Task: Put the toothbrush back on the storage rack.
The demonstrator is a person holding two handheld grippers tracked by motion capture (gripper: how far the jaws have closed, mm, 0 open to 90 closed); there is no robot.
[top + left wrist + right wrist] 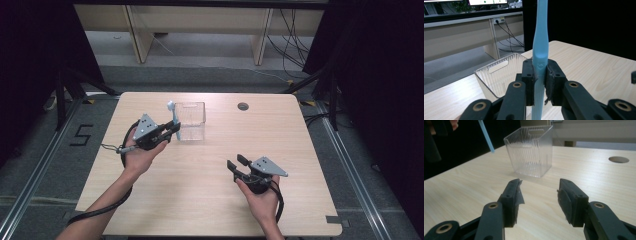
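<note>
The pale wood-grain desk [200, 200] carries a clear, ribbed plastic bin [191, 120] with a slotted handle near its rim. The person's left forearm reaches in from below, its hand raised beside the bin; the left tongs [175, 128] pinch a slim, light-blue toothbrush [540, 47] by its handle, standing upright just left of the bin. The right tongs [539, 195] hover low over bare desk, spread with nothing between them.

The light wooden table [200, 200], with 1 round hole [243, 106], carries 1 clear ribbed plastic bin [192, 121].
</note>
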